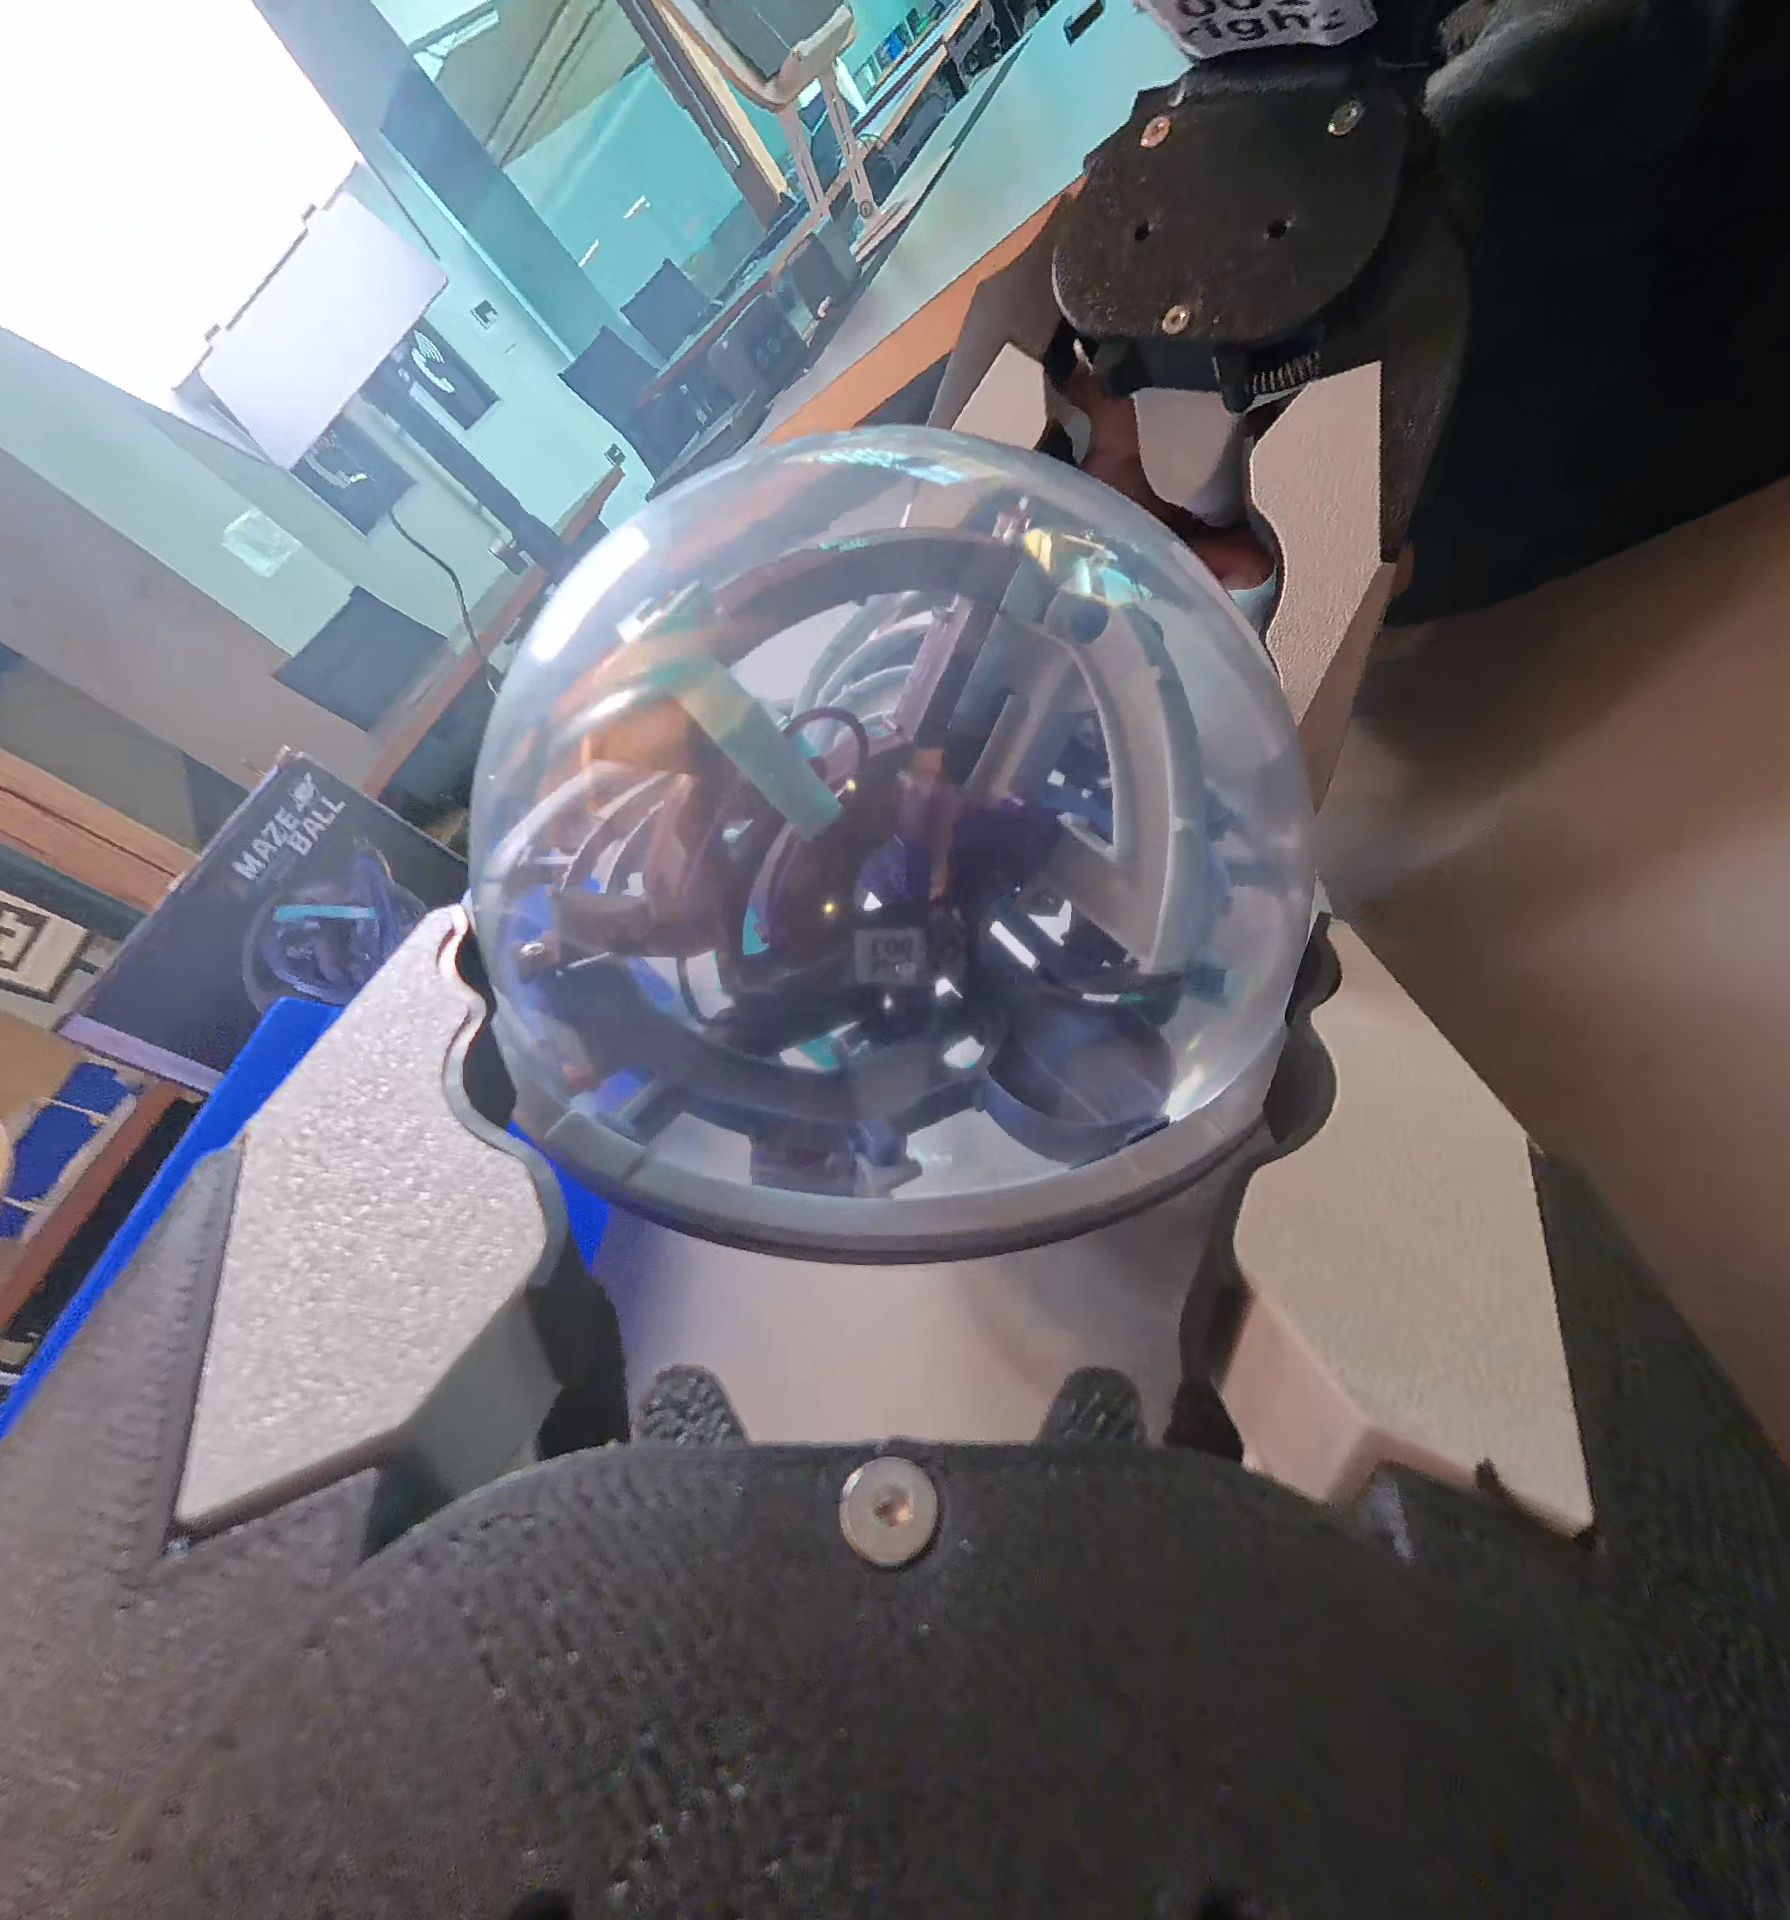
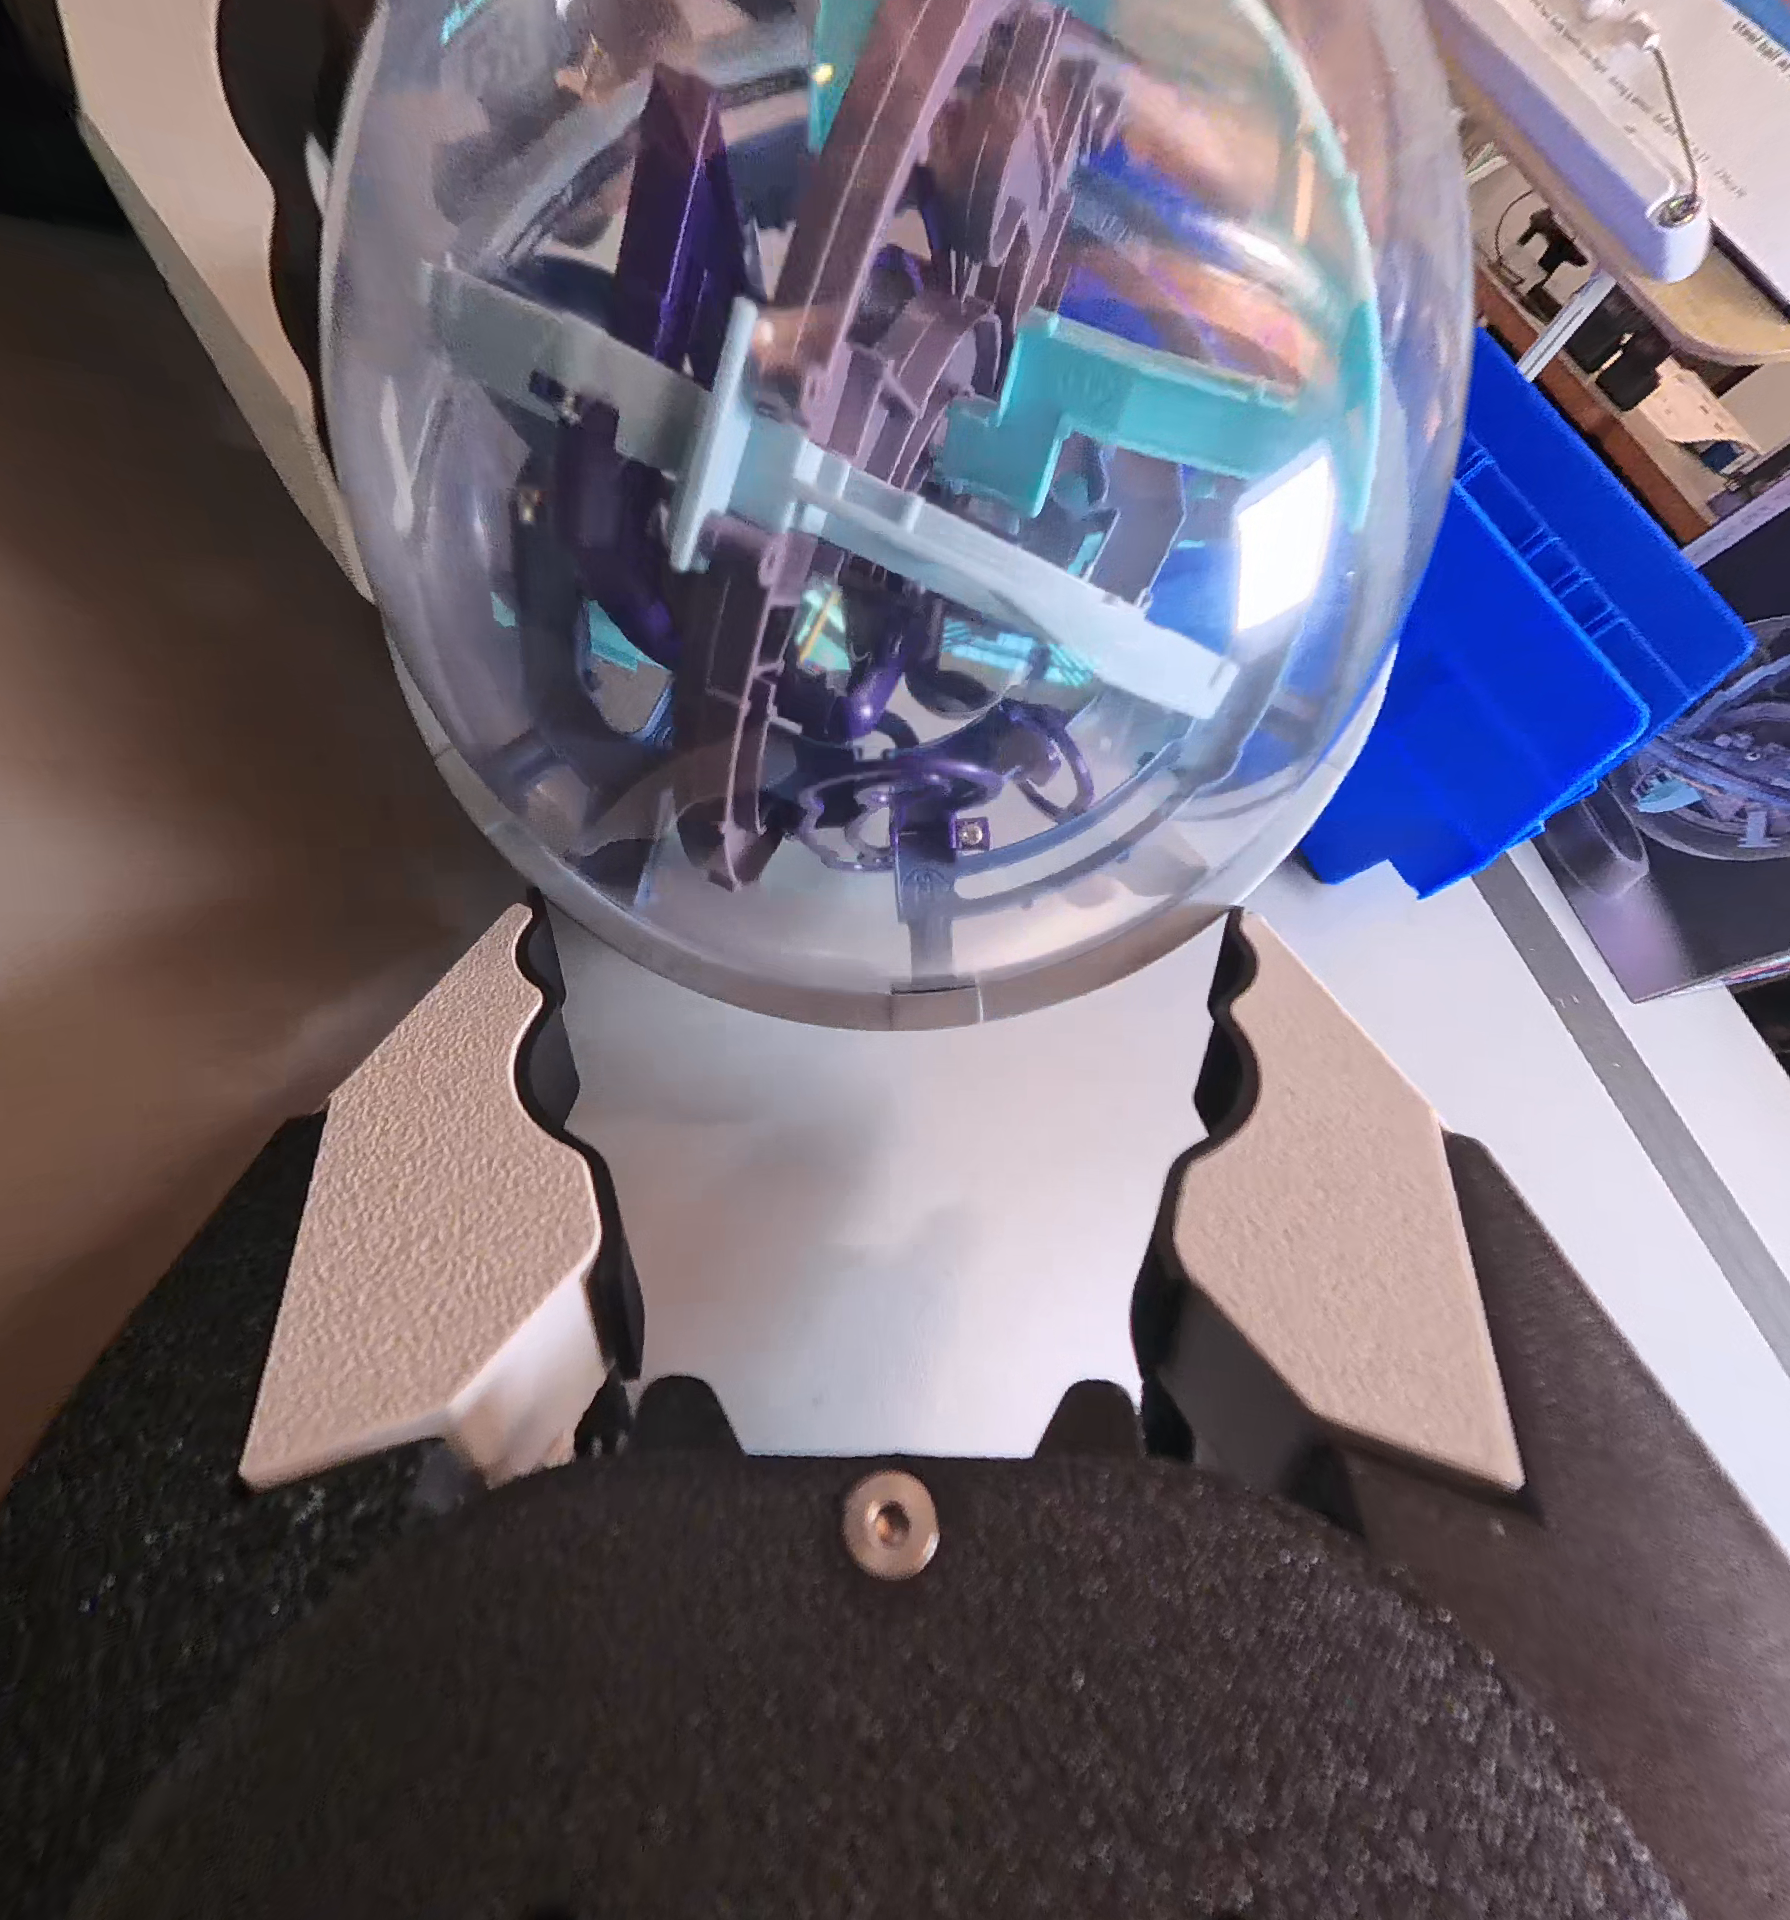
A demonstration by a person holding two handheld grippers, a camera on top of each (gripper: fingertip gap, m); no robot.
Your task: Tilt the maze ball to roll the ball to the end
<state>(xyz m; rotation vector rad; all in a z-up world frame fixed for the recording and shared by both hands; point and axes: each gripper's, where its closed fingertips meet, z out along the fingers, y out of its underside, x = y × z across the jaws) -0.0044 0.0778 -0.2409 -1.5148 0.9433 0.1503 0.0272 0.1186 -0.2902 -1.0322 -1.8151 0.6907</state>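
Note:
The maze ball [image 1: 891, 831] is a clear sphere with grey, purple and teal tracks inside. My left gripper [image 1: 886, 987] is shut on it, one pad pressing on each side at its widest part. My right gripper [image 1: 1140, 499] reaches in from the top right and meets the sphere's far side. In the right wrist view the maze ball [image 2: 870, 499] fills the upper middle, and my right gripper [image 2: 883, 935] grips its near end with both fingertips against the shell. A left finger [image 2: 205, 239] shows at the top left. A small shiny piece [image 2: 972, 831] sits in a purple square cup near the shell.
A blue bin [image 2: 1556, 644] stands on the white table [image 2: 1493, 1091] to the right and also shows in the left wrist view [image 1: 247, 1091]. The toy's dark box [image 1: 278, 914] stands behind it. A blurred brown surface [image 2: 143, 727] lies close on the left.

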